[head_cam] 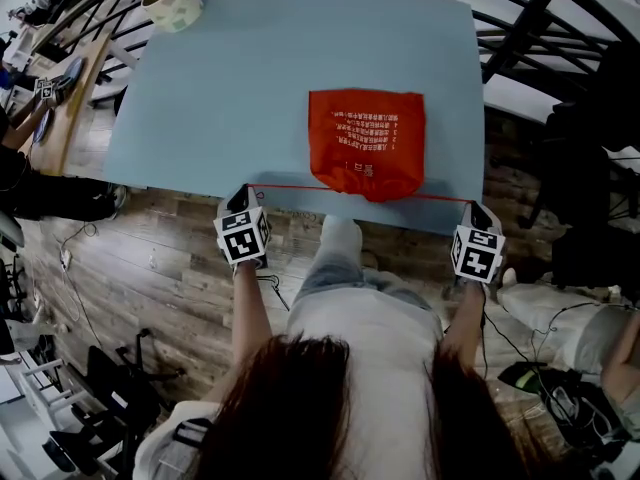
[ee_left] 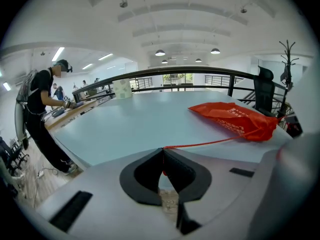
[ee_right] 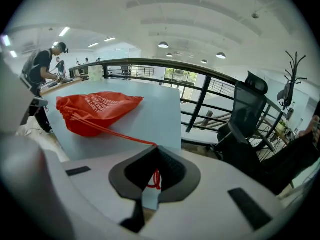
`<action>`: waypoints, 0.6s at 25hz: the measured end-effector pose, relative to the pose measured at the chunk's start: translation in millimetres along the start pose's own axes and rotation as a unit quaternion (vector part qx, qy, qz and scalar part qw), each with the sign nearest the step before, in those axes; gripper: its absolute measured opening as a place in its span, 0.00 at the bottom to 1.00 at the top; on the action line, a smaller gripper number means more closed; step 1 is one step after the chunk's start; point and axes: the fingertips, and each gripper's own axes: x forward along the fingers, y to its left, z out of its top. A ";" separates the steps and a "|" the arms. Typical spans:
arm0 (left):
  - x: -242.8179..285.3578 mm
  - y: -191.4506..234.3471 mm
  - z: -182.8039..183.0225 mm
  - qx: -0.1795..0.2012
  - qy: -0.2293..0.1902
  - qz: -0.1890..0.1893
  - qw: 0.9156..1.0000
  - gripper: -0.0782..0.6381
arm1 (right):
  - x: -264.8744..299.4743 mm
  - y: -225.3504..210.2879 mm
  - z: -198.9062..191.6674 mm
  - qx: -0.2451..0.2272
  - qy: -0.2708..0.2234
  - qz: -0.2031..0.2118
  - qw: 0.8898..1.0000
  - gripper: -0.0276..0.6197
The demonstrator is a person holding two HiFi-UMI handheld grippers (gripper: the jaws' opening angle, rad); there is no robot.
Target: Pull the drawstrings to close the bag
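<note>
- Long dark hair and a pale shirt of the person fill the 6 o'clock edge of the head view.
- Left tongs are clamped together on the left drawstring, and right tongs are clamped together on the right drawstring.
- Both cords run taut to the orange bag, which lies flat on the tabletop with its puckered mouth at the near edge. The tongs sit at 9 and 3 o'clock from the mouth.
- The step looks like the end of the closing pull. Next, I judge, comes a short outward tug on both sides to check that the mouth is cinched, then release.
- Nothing of the bag's contents shows, and its flatness suggests little inside.
- A pale cup stands at the tabletop's 11 o'clock corner, and I cannot see inside it.
</note>
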 end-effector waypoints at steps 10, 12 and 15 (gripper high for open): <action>0.6 0.3 -2.0 0.005 0.003 0.004 1.000 0.13 | 0.1 -6.3 -1.7 0.030 -0.006 0.001 1.000 0.08; 0.4 0.8 -2.9 0.004 0.004 0.005 1.000 0.13 | -0.6 -11.2 -3.6 0.043 -0.007 -0.003 0.999 0.08; 0.2 -0.4 -3.5 0.004 0.003 0.007 1.000 0.13 | -0.2 -15.6 -6.1 0.052 -0.007 -0.006 0.999 0.08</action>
